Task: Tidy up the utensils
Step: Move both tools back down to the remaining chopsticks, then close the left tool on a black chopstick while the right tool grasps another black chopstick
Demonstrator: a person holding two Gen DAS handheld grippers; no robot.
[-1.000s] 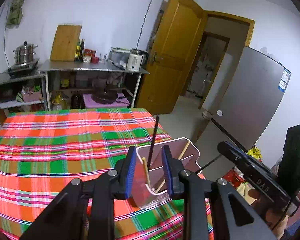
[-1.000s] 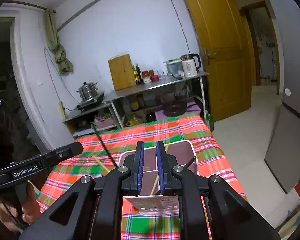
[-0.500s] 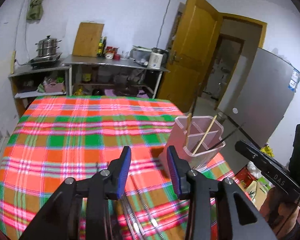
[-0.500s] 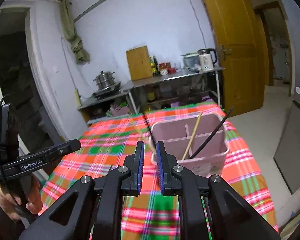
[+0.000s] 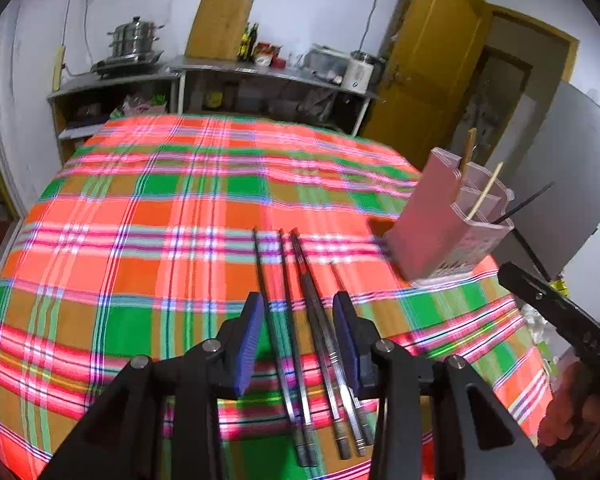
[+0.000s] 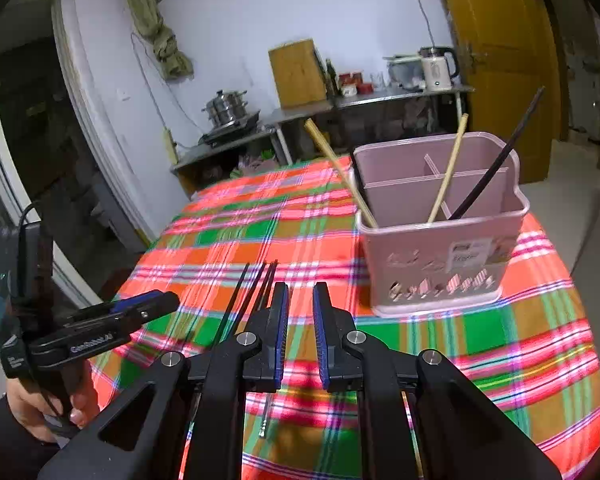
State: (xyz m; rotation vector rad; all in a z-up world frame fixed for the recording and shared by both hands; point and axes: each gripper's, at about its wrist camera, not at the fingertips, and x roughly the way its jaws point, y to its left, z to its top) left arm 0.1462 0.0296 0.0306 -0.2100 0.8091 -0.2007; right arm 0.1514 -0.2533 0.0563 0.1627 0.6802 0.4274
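Since the earlier frames the left gripper [image 5: 299,316] has come away from the pink holder [image 5: 440,224] and dropped low over the loose dark chopsticks [image 5: 300,320] lying on the plaid counter [image 5: 140,240]. Its fingers have just been opening and now stand moderately apart, straddling the sticks without pressing on any. My reading: one delivery is finished and the next pick-up is being lined up.

The holder stands upright near the counter's right edge, beyond and to the right of the loose sticks. The right gripper [image 6: 300,332] hangs just in front of the holder, fingers narrow with nothing between them.

Count, inside the holder: two pale wooden chopsticks [image 6: 446,172] and one dark chopstick [image 6: 496,160], three in all, leaning in its compartments. Count, left of the holder on the cloth: about four or five dark sticks side by side; blur prevents a firm figure. One holder, two grippers.
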